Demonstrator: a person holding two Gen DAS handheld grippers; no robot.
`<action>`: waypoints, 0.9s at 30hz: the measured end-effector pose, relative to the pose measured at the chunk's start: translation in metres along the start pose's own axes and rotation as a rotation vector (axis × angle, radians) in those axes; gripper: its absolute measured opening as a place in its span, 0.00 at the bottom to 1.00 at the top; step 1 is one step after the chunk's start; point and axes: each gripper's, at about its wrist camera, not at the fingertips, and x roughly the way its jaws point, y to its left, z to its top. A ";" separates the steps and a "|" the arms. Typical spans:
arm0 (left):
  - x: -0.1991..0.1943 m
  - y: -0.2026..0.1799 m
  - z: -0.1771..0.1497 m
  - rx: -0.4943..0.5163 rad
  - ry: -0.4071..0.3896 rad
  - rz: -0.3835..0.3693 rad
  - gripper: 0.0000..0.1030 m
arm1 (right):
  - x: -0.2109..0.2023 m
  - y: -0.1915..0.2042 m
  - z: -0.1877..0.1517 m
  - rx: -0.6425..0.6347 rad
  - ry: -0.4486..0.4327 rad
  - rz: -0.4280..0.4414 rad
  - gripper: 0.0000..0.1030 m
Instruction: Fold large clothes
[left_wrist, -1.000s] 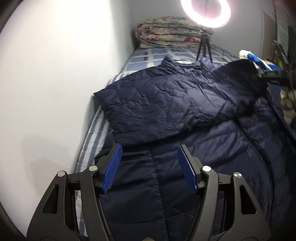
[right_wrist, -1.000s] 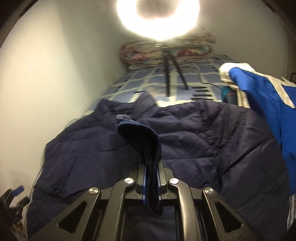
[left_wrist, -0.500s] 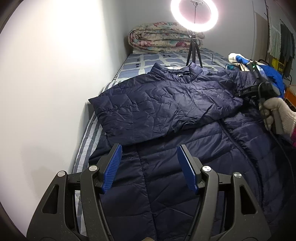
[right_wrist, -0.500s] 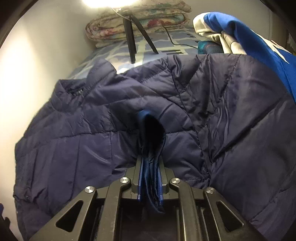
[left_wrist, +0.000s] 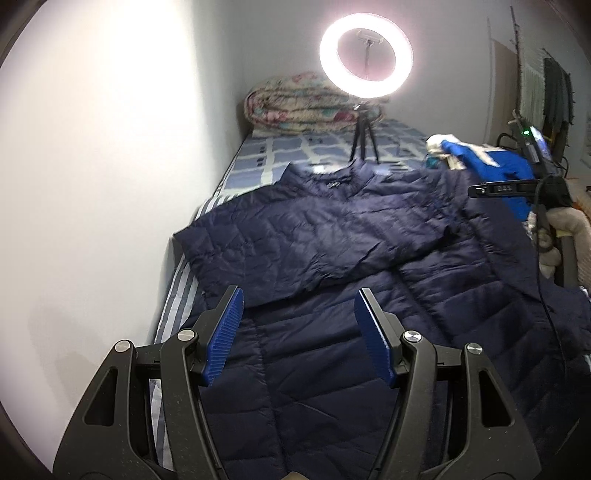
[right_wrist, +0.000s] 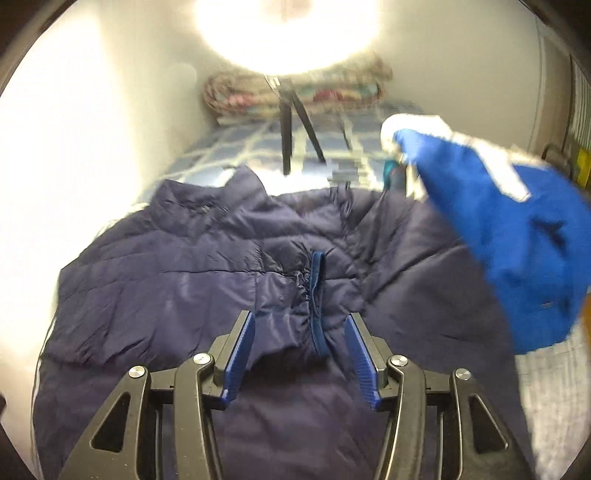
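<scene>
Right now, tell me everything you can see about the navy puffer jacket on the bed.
The navy puffer jacket is quilted and slightly shiny, spread flat over the bed with its stand-up collar toward the ring light. Both sleeves are folded across the chest. The right sleeve's elastic cuff lies between the opening jaws of the right tool, pads clear of it. A blue garment overlaps its far edge.

Left gripper (left_wrist: 298, 334) is hovering, jaws apart and empty, over a navy quilted jacket (left_wrist: 332, 266) lying spread on the bed (left_wrist: 295, 155), one sleeve (left_wrist: 280, 240) folded across. A ring light (left_wrist: 365, 55) is glowing beyond.
</scene>
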 end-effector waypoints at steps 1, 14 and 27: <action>-0.009 -0.006 0.001 0.011 -0.009 -0.007 0.63 | -0.013 0.000 -0.002 -0.002 -0.010 0.006 0.52; -0.086 -0.101 0.000 0.099 -0.062 -0.188 0.63 | -0.229 -0.013 -0.085 -0.047 -0.210 -0.100 0.79; -0.096 -0.253 -0.032 0.267 -0.028 -0.401 0.63 | -0.296 -0.093 -0.142 0.026 -0.221 -0.256 0.85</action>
